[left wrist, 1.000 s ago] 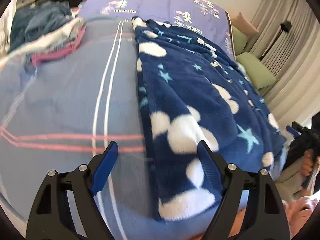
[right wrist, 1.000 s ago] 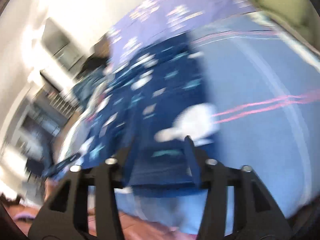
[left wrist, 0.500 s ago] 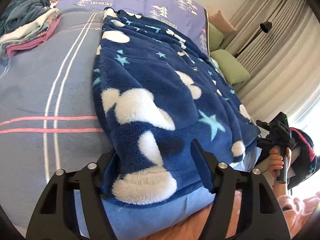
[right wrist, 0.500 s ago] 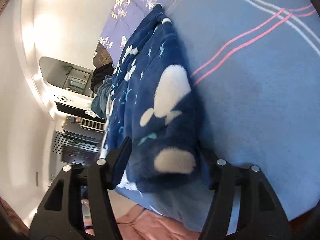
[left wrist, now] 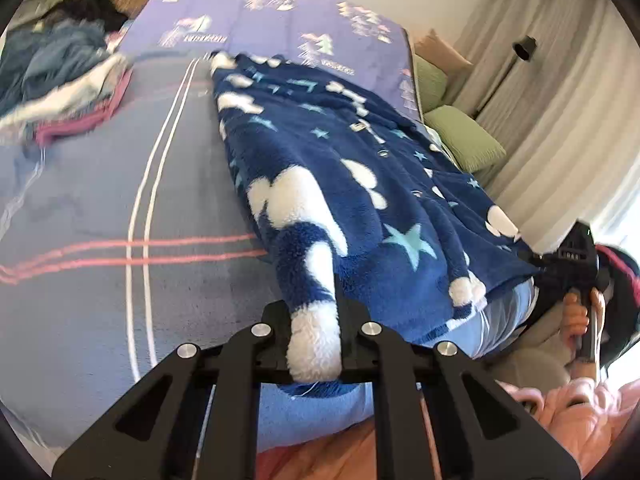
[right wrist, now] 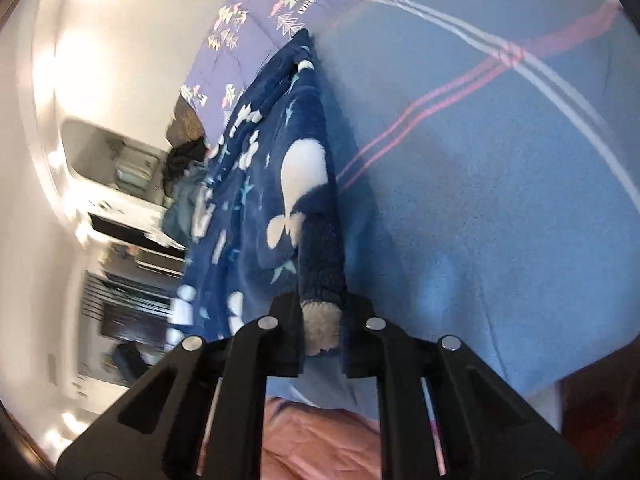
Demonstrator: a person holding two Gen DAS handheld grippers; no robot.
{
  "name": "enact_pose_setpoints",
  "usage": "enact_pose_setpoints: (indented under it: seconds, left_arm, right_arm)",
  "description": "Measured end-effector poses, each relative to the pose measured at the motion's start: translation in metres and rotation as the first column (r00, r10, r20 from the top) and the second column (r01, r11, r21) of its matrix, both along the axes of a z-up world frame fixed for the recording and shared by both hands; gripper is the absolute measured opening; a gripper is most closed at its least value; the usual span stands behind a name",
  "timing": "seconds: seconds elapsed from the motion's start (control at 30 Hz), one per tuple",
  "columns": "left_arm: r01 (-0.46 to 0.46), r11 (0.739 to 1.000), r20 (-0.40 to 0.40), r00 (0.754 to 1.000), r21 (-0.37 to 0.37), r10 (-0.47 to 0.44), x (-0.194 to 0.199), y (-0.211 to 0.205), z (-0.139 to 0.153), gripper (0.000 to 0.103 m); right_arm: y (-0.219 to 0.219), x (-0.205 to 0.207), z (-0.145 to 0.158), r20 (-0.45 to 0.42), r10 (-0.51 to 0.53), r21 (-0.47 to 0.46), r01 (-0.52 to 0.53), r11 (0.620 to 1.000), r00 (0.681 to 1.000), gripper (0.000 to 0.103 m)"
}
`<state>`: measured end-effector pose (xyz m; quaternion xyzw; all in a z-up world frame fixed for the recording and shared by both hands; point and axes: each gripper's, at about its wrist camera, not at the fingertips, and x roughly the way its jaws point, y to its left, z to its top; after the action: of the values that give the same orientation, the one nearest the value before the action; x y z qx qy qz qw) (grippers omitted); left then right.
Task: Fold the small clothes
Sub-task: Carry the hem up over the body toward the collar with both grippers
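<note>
Left grip: my left gripper (left wrist: 316, 344) is closing on the near hem corner of the navy fleece garment with white blobs and teal stars (left wrist: 352, 200), a white fluffy patch pinched between the pads at 6 o'clock in the left wrist view.
Right grip: my right gripper (right wrist: 322, 332) is closing on the other near corner, a thick roll of fleece between the jaws, 6 o'clock in the right wrist view.
Garment place: flat along the blue blanket with pink and white stripes (left wrist: 100, 208), running from my grippers toward 12 o'clock, near hem at the bed edge.
Risk, slip: the pile is thick and springy; I judge a shallow bite could pull free once I lift.
Risk, layers: I cannot tell whether either jaw caught blanket under the hem; if so, the blanket lifts too.
Risk, skew: uneven lifting by the two hands would twist the fold line.
Risk, drag: the far collar end may slide instead of staying put.
Far hazards: pile of folded clothes (left wrist: 68, 92) at 10 o'clock and green cushion (left wrist: 464, 144) at 2 o'clock, both well apart.
</note>
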<state>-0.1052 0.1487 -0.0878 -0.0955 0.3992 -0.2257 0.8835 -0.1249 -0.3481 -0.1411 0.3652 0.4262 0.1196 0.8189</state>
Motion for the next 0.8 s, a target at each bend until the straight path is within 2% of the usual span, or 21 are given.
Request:
enact_pose_setpoints:
  seconds: [0.07,0.13,0.17,0.2,0.23,0.27,0.33,0.4,0.47,0.53,0.6,0.63,0.67,0.7,0.8]
  left_arm:
    - [0.000,1.000,-0.013,1.000,0.003,0.000,0.005,0.002,-0.003,0.014]
    - [-0.020,1.000,-0.045,0.999,-0.005,0.019,0.010,0.006,-0.011,0.018]
    - [-0.031,1.000,-0.062,0.998,-0.006,0.030,0.010,0.009,-0.014,0.026]
    - [-0.035,0.999,-0.073,0.997,-0.007,0.035,0.010,0.012,-0.017,0.034]
    - [-0.047,0.999,-0.078,0.996,-0.006,0.046,0.007,0.015,-0.019,0.057]
    - [-0.054,0.999,-0.079,0.995,-0.002,0.053,0.006,0.017,-0.021,0.069]
    - [-0.048,0.999,-0.083,0.995,0.010,0.049,0.003,0.018,-0.024,0.072]
    - [-0.031,0.999,-0.101,0.994,-0.009,0.030,0.004,0.018,-0.030,0.080]
    - [-0.028,0.999,-0.089,0.996,-0.045,0.024,0.007,0.018,-0.034,0.084]
    - [-0.031,0.996,-0.081,0.996,-0.089,0.024,0.010,0.019,-0.035,0.084]
    - [-0.028,0.987,-0.091,0.996,-0.158,0.014,0.015,0.017,-0.036,0.076]
    - [-0.015,0.984,-0.097,0.995,-0.175,-0.002,0.016,0.014,-0.036,0.054]
    - [-0.010,0.985,-0.103,0.995,-0.171,-0.008,0.016,0.011,-0.037,0.024]
    - [-0.010,0.988,-0.111,0.994,-0.157,-0.007,0.016,0.007,-0.037,0.018]
    - [-0.030,0.991,-0.071,0.997,-0.133,0.020,0.007,0.004,-0.026,0.014]
  right_arm:
    - [0.006,0.007,-0.005,-0.013,0.019,-0.053,-0.020,0.998,1.000,0.013]
    - [0.005,0.010,-0.013,-0.029,0.011,-0.047,-0.013,0.999,1.000,0.019]
    - [0.003,0.010,-0.016,-0.028,0.020,-0.029,-0.021,0.999,0.999,0.021]
    - [0.001,0.008,-0.016,-0.027,0.025,-0.027,-0.025,0.999,0.999,0.030]
    - [-0.002,0.006,-0.015,-0.019,0.029,-0.035,-0.029,0.999,0.999,0.045]
    - [-0.004,0.003,-0.013,-0.011,0.031,-0.044,-0.031,0.999,0.999,0.052]
    - [-0.007,0.001,-0.012,0.012,0.039,-0.045,-0.038,0.998,0.999,0.060]
    - [-0.010,0.002,-0.014,0.018,0.062,-0.011,-0.062,0.998,0.998,0.066]
    - [-0.008,0.010,-0.022,0.009,0.076,0.042,-0.077,0.996,0.997,0.067]
    - [-0.004,0.017,-0.023,0.029,0.085,0.071,-0.087,0.994,0.996,0.067]
    - [0.001,0.025,-0.021,0.036,0.101,0.074,-0.104,0.992,0.994,0.064]
    - [0.005,0.028,-0.020,0.030,0.107,0.060,-0.109,0.992,0.994,0.039]
    - [0.009,0.030,-0.020,0.013,0.115,0.040,-0.116,0.992,0.993,0.018]
    - [0.011,0.031,-0.022,-0.011,0.113,0.039,-0.112,0.993,0.994,0.013]
    - [0.007,0.021,-0.017,0.017,0.072,0.068,-0.073,0.995,0.997,0.012]
